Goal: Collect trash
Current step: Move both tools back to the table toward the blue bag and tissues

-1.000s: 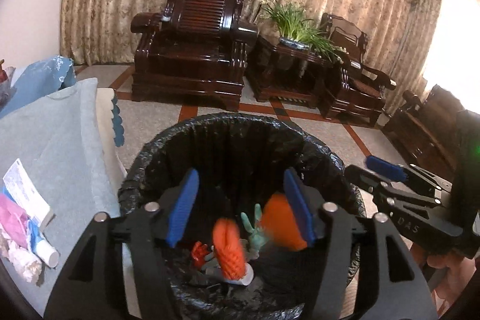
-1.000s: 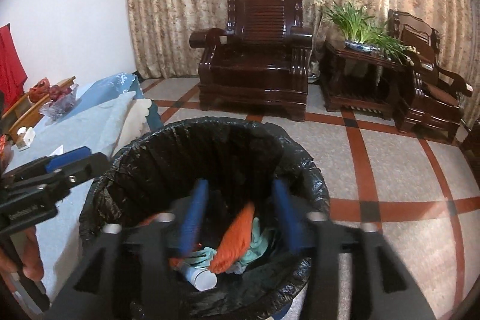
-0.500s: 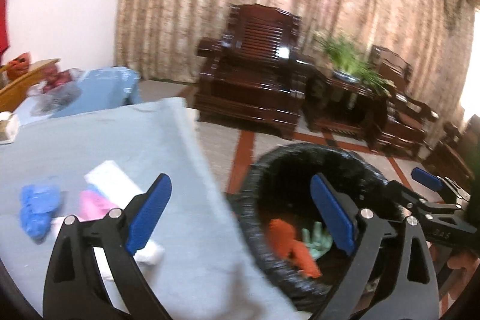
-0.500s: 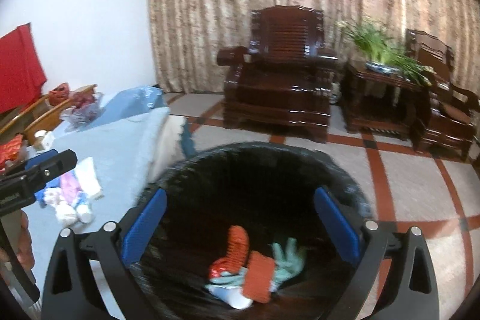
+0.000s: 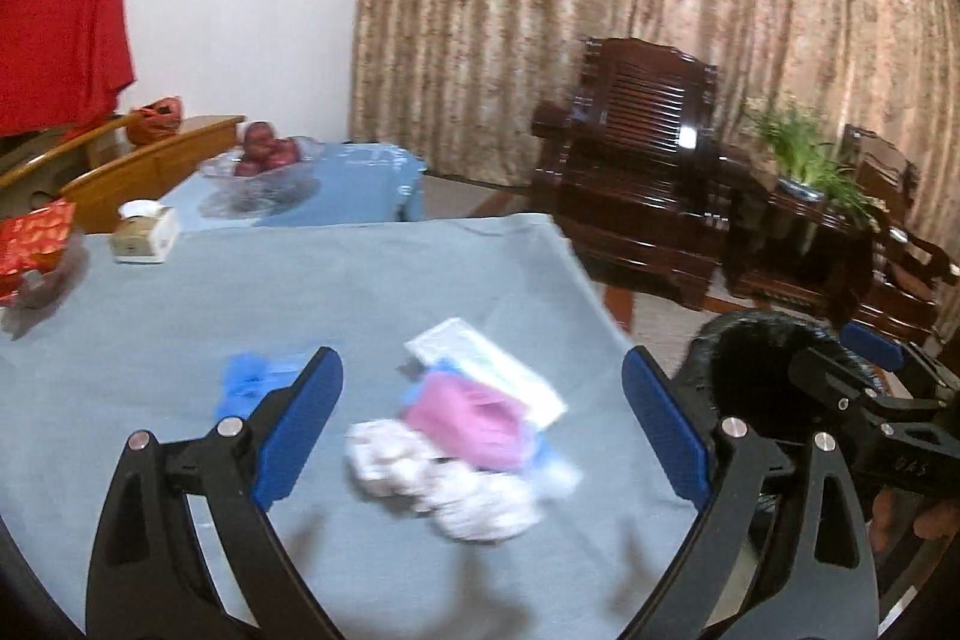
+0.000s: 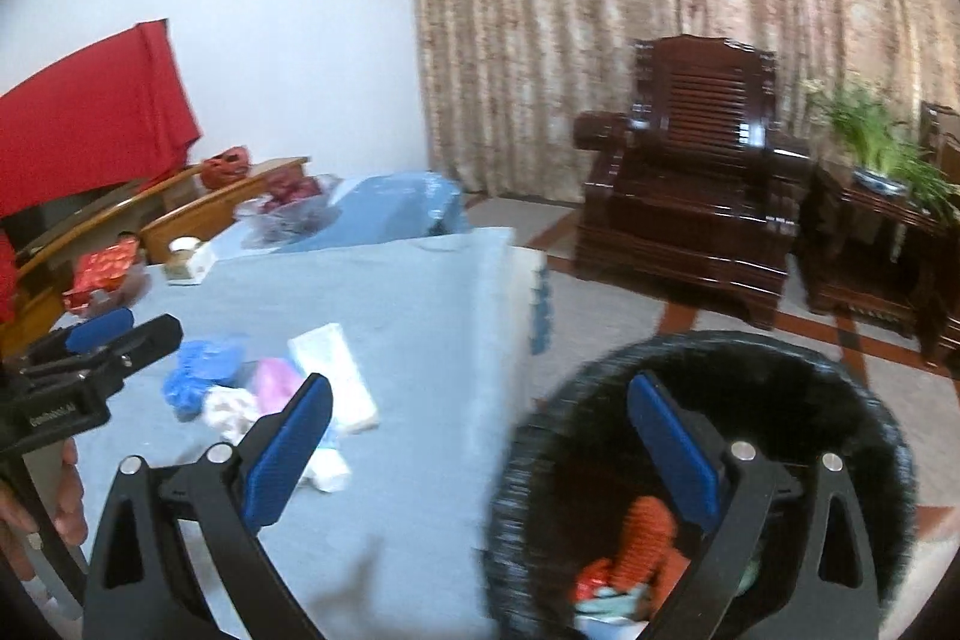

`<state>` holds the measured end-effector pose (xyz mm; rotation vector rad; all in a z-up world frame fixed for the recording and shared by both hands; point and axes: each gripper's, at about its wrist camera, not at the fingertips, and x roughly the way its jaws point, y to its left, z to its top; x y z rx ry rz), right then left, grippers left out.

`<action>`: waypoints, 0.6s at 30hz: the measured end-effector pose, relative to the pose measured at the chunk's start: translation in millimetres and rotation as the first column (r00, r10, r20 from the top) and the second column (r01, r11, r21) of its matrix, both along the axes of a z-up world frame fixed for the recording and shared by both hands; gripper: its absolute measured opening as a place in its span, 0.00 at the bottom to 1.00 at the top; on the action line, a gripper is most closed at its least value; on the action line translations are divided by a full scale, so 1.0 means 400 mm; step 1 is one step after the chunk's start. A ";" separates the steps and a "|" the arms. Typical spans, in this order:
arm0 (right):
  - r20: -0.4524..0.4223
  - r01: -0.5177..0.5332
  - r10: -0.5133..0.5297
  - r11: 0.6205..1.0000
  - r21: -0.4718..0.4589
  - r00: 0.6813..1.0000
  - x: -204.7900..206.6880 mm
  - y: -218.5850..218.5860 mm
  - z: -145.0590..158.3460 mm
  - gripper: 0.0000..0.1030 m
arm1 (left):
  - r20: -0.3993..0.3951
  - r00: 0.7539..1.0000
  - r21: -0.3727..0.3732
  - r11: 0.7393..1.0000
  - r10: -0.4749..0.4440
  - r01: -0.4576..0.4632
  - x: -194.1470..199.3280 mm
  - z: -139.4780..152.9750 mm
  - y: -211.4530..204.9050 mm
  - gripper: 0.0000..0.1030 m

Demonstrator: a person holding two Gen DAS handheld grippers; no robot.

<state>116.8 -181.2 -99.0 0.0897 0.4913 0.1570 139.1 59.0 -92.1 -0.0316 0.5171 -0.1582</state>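
A small heap of trash lies on the grey-blue tablecloth: a crumpled white tissue, a pink wrapper, a flat white packet and a crumpled blue piece. My left gripper is open and empty, hovering over the heap. My right gripper is open and empty, between the table edge and the black-lined trash bin. The bin holds orange trash and shows in the left wrist view. The heap shows in the right wrist view.
At the table's far side stand a tissue box, a red box and a glass bowl of fruit. Dark wooden armchairs and a plant stand stand on the tiled floor beyond the bin.
Both grippers opened over the bin and let orange trash drop in. Then both swung left, the left one over the trash heap on the table.
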 end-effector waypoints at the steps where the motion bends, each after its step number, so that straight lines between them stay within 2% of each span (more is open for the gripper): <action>1: 0.002 -0.017 0.017 1.000 0.002 1.000 0.004 0.023 -0.001 0.94 | -0.002 1.000 0.005 1.000 0.013 -0.013 -0.003 -0.002 0.017 0.89; 10: -0.009 -0.168 0.168 0.986 0.006 0.986 0.034 0.207 -0.028 0.93 | -0.035 0.988 0.031 0.988 0.152 -0.151 -0.030 -0.048 0.190 0.89; 18: -0.053 -0.288 0.288 0.958 0.005 0.956 0.067 0.358 -0.078 0.79 | -0.058 0.977 0.039 0.978 0.206 -0.204 -0.030 -0.090 0.270 0.89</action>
